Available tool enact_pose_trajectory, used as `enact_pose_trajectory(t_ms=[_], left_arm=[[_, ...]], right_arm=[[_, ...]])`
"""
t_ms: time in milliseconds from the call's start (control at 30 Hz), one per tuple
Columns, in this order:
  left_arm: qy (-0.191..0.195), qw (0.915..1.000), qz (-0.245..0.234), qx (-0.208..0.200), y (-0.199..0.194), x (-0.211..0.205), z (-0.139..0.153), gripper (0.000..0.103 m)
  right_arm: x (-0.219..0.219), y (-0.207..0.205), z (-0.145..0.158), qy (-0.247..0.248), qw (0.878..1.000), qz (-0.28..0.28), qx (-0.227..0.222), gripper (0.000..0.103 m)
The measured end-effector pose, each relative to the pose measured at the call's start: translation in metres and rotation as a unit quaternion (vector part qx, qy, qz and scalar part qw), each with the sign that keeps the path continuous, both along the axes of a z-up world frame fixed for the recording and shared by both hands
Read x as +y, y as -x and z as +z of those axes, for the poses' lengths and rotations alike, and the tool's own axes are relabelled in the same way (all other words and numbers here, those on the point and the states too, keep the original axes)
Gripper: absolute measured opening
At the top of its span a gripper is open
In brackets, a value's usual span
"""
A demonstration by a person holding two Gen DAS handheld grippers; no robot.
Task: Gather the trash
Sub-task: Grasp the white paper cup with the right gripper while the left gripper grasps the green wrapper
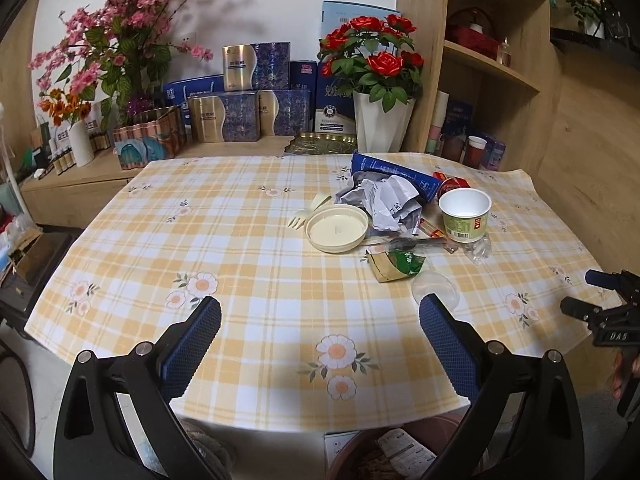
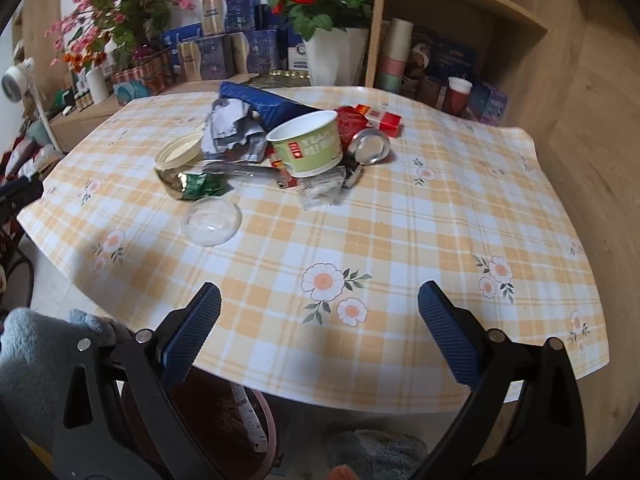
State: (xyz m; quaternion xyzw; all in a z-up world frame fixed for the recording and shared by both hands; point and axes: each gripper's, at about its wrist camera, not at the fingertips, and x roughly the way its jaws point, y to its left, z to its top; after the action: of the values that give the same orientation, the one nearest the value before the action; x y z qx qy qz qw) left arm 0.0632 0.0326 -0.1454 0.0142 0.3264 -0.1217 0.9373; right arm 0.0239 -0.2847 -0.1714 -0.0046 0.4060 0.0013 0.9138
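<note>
**Trash heaped on desk, both claws empty**

Left claw (image 1: 320, 316) spread wide, holding nothing, above near desk (image 1: 240, 240) edge. Right claw (image 2: 319, 304) likewise wide, empty. Trash pile at far side: green paper cup (image 2: 310, 144), cream lid (image 1: 337, 227), crumpled wrappers (image 1: 386, 200), clear dome lid (image 2: 211, 221).

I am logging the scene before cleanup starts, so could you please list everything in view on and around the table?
Paper cup: one, green and white, upright in the trash pile.
Crumpled paper: one wad, grey-white, behind the cup's left.
Blue packet: one, far side of pile.
Round lid: one, cream, left of pile.
Plastic fork: one, cream, by the lid.
Green wrapper: one, green-gold, near side.
Clear dome lid: one, transparent, nearest the grippers.
Red packaging: some, right of cup.
Tablecloth: one, yellow plaid with flowers.
Rose pot: one, red blooms, white pot, behind table.
Left gripper: open.
Right gripper: open.
</note>
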Motion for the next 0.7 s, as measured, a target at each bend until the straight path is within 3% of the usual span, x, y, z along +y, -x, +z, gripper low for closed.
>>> enact_pose_trajectory(t_ms=[567,700], left_arm=[[0.011,0.9999,0.003,-0.003,-0.058,-0.013,-0.018,0.097],[-0.004,1.0,0.007,0.001,-0.071,-0.017,-0.021,0.097]], right_arm=[[-0.027,-0.061,-0.004,-0.04,0.999,-0.011,-0.02,0.097],[-0.024,-0.079,-0.009,0.013,1.0,-0.019,0.007,0.097]])
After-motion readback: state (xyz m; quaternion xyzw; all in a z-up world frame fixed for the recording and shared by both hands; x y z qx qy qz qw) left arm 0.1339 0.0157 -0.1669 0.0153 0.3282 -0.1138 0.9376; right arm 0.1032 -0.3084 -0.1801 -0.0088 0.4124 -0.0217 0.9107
